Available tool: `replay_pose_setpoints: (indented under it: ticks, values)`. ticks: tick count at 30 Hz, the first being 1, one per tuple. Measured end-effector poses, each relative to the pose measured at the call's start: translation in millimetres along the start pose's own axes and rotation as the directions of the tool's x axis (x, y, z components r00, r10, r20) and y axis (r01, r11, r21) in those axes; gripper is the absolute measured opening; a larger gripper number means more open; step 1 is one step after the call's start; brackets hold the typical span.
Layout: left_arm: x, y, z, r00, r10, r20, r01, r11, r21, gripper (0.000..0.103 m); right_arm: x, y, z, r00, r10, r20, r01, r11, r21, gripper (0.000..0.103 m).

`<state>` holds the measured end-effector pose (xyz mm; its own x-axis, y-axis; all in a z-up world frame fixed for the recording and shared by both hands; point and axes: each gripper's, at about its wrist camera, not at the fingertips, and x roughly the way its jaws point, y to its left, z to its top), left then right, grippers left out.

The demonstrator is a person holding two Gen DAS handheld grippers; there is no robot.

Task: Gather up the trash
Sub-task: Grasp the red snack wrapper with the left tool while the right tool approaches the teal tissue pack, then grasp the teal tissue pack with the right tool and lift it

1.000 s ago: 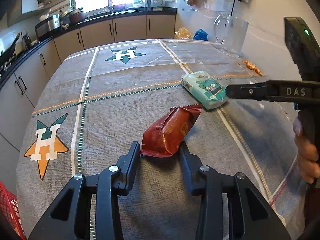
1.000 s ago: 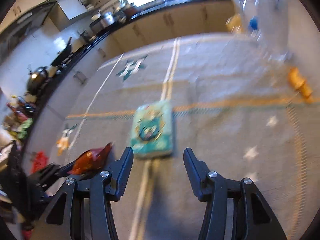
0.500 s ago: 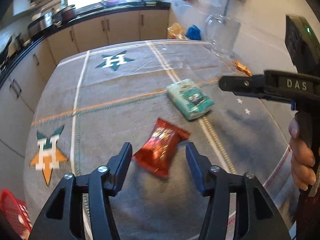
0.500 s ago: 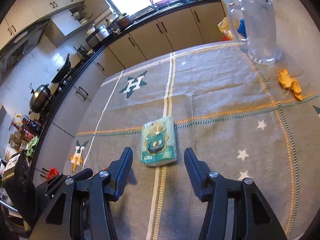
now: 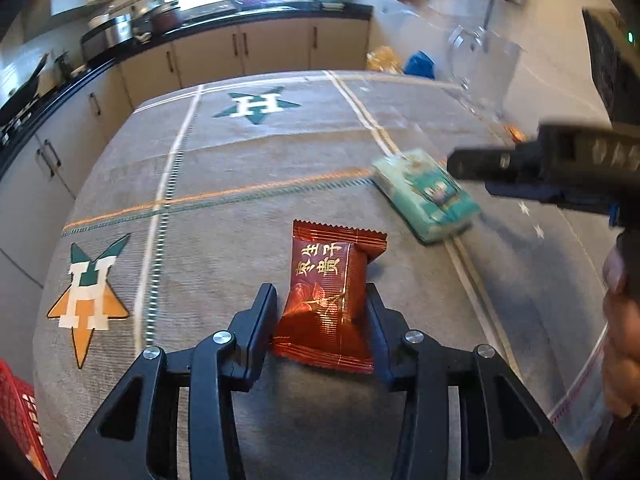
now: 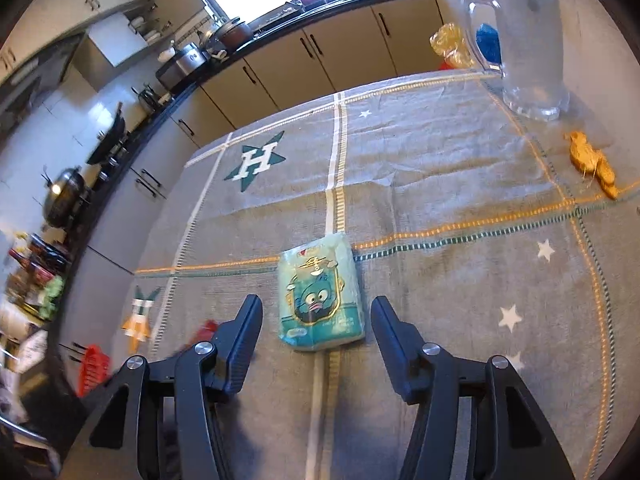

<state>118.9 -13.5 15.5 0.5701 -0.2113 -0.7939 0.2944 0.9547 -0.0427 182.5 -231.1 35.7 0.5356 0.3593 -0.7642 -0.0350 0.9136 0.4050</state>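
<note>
We have the left gripper (image 5: 322,304) set around the red snack wrapper (image 5: 329,300), which lies on the tablecloth (image 5: 248,232) toward the near edge of the table, and its jaws are closing with the wrapper between them; the left finger looks to be at the packet's edge, but we cannot tell whether the pads press it yet. To do this step well, we judge that we should keep the fingers low against the cloth and let them meet the puffed middle of the packet, not its crimped ends, since the foil is slick and would likely slide out of a high or glancing pinch. We should also hold the hand steady while the jaws close, so the wrapper is not nudged aside. The right gripper (image 6: 316,312) has its jaws released and spread on either side of the teal tissue pack (image 6: 320,292), which lies flat near the middle of the table on a stripe of the cloth, clear of both fingers. An orange scrap (image 6: 592,164) sits near the far right edge beside the glass pitcher (image 6: 528,40), and a red basket (image 5: 16,412) shows past the near left corner, probably where the trash belongs.
</note>
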Motion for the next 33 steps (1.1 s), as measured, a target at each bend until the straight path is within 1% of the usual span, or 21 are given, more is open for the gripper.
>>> replay_pose_setpoints:
  ticks: [1, 4, 5, 9, 13, 14, 16, 17, 19, 24, 26, 29, 33]
  values:
    - [-0.3, 4.6, 0.5, 1.000, 0.001, 0.007, 0.000, 1.000, -0.017, 0.042, 4.3, 2.4, -0.2, 1.000, -0.019, -0.003, 0.019, 1.000, -0.012, 0.061]
    - [-6.7, 14.8, 1.7, 0.999, 0.025, 0.047, -0.022, 0.998, -0.054, 0.042, 15.9, 8.5, -2.8, 0.999, -0.032, -0.012, 0.031, 0.998, -0.051, 0.062]
    - [-9.8, 16.3, 1.9, 0.998, 0.027, 0.058, -0.024, 0.998, -0.061, 0.042, 19.5, 11.4, -4.1, 0.999, -0.040, -0.014, 0.039, 0.997, -0.068, 0.064]
    - [-17.4, 24.0, 3.1, 0.994, 0.049, 0.098, -0.040, 0.995, -0.087, 0.042, 31.8, 25.0, -9.9, 0.995, -0.099, -0.011, 0.096, 0.982, -0.162, 0.065]
    - [-17.7, 25.9, 1.4, 0.993, 0.068, 0.100, -0.059, 0.994, -0.089, 0.042, 40.8, 30.3, -18.3, 0.989, -0.150, -0.008, 0.144, 0.964, -0.223, 0.065]
    - [-17.1, 26.6, 1.6, 0.993, 0.068, 0.098, -0.059, 0.994, -0.093, 0.042, 41.1, 32.5, -20.0, 0.986, -0.167, 0.010, 0.165, 0.956, -0.243, 0.065]
    - [-17.9, 26.8, 1.5, 0.993, 0.070, 0.099, -0.061, 0.993, -0.097, 0.042, 42.0, 34.5, -21.8, 0.982, -0.190, 0.021, 0.189, 0.947, -0.259, 0.057]
    - [-17.2, 27.7, 1.4, 0.992, 0.071, 0.101, -0.061, 0.993, -0.098, 0.042, 41.6, 33.9, -22.3, 0.980, -0.196, 0.026, 0.196, 0.946, -0.258, 0.056]
    - [-17.2, 28.7, 1.5, 0.992, 0.077, 0.103, -0.066, 0.992, -0.103, 0.042, 40.6, 31.6, -22.3, 0.982, -0.186, 0.029, 0.187, 0.949, -0.252, 0.052]
    - [-16.1, 31.7, 0.3, 0.990, 0.102, 0.099, -0.091, 0.990, -0.109, 0.042, 29.5, 29.8, -22.7, 0.988, -0.150, 0.041, 0.156, 0.963, -0.220, 0.037]
    - [-14.2, 32.2, 0.9, 0.989, 0.111, 0.096, -0.100, 0.989, -0.112, 0.042, 27.7, 32.3, -24.1, 0.991, -0.128, 0.032, 0.132, 0.969, -0.210, 0.036]
    - [-12.7, 33.7, 0.8, 0.987, 0.128, 0.094, -0.116, 0.987, -0.114, 0.042, 28.0, 36.3, -26.6, 0.991, -0.131, 0.037, 0.136, 0.966, -0.220, 0.035]
    - [-12.5, 34.4, 0.9, 0.986, 0.140, 0.094, -0.129, 0.985, -0.112, 0.042, 21.7, 37.7, -27.9, 0.993, -0.107, 0.043, 0.114, 0.971, -0.210, 0.034]
